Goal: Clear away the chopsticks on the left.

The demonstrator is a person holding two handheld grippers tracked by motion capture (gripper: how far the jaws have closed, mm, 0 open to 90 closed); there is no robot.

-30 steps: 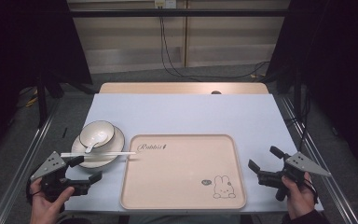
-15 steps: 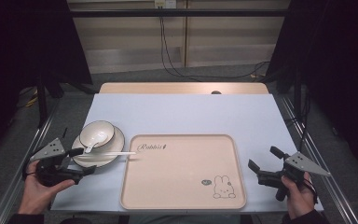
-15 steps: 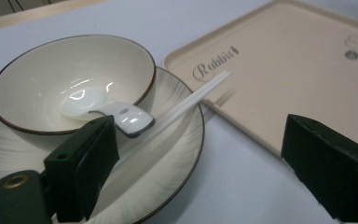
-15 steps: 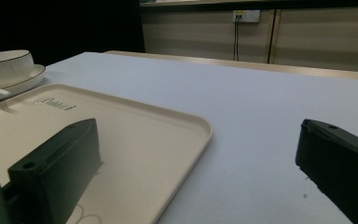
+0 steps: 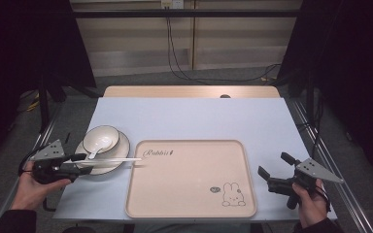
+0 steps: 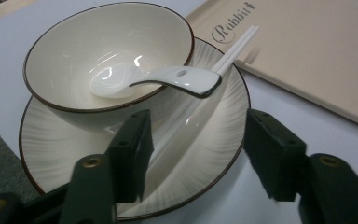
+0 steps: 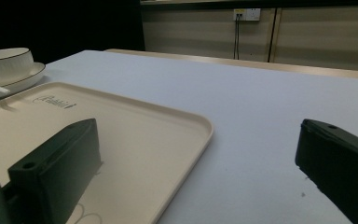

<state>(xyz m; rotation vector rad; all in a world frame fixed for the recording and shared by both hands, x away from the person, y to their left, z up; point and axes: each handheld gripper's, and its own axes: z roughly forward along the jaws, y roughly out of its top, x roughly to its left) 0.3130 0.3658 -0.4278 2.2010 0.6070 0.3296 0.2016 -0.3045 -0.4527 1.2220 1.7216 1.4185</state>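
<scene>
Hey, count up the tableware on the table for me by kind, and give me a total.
Bowl: 1
Plate: 1
Spoon: 1
Chopsticks: 2, lying as a pair on the plate's rim
Tray: 1
Total: 6

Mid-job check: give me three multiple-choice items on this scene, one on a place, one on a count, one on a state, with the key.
1. Where does the spoon lie?
A. in the bowl
B. on the tray
C. on the bare table

2. How many chopsticks lie on the plate?
A. one
B. two
C. four

3. How do the left tongs stand?
A. shut on the spoon
B. shut on the bowl
C. open around the chopsticks' near ends

Key: 1 A, its scoop rests inside the bowl, handle over the rim. 2 B, two white sticks run side by side onto the tray's edge. 3 C, the jaws have just been closing, but gaps remain at both sides.
</scene>
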